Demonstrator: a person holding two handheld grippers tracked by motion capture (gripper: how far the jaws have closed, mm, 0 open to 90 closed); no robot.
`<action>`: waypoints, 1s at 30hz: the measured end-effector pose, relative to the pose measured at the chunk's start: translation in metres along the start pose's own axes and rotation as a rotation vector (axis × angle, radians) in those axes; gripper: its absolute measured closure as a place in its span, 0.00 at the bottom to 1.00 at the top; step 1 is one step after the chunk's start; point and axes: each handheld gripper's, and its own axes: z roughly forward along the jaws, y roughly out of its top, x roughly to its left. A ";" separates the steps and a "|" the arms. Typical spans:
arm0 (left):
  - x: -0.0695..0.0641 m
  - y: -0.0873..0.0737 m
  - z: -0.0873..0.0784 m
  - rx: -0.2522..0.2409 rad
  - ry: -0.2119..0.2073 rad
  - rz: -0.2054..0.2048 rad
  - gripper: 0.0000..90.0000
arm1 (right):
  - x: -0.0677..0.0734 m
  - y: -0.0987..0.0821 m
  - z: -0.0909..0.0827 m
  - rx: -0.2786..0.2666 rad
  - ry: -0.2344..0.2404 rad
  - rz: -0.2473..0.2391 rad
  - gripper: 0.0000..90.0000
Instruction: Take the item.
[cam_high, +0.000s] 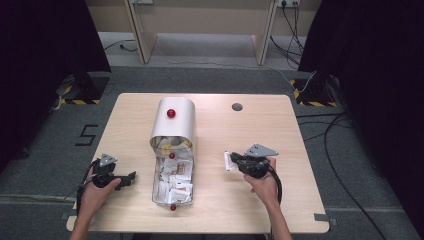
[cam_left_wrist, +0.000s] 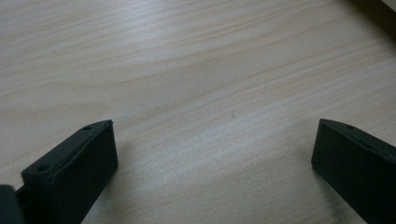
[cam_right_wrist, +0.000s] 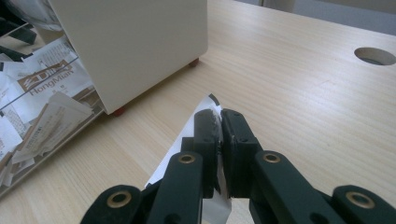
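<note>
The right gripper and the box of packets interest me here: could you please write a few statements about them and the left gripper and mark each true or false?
1. The right gripper is shut on a white packet. True.
2. The left gripper grips a packet. False: its jaws stand wide apart over bare table, nothing between them.
3. The clear tray drawn out of the box holds many packets. True.
4. The box has blue knobs. False: the knob on its top is red.
5. The table has a round hole near its far edge. True.
</note>
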 end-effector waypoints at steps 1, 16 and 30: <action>0.000 0.000 0.000 0.000 0.000 0.000 0.00 | 0.000 -0.001 0.001 0.002 -0.001 0.002 0.95; 0.000 0.000 0.000 -0.001 0.001 0.001 0.00 | -0.007 -0.010 0.008 0.029 -0.009 0.023 0.95; 0.000 0.000 0.000 -0.001 0.000 0.001 0.00 | -0.012 -0.018 0.015 0.057 -0.017 0.038 0.94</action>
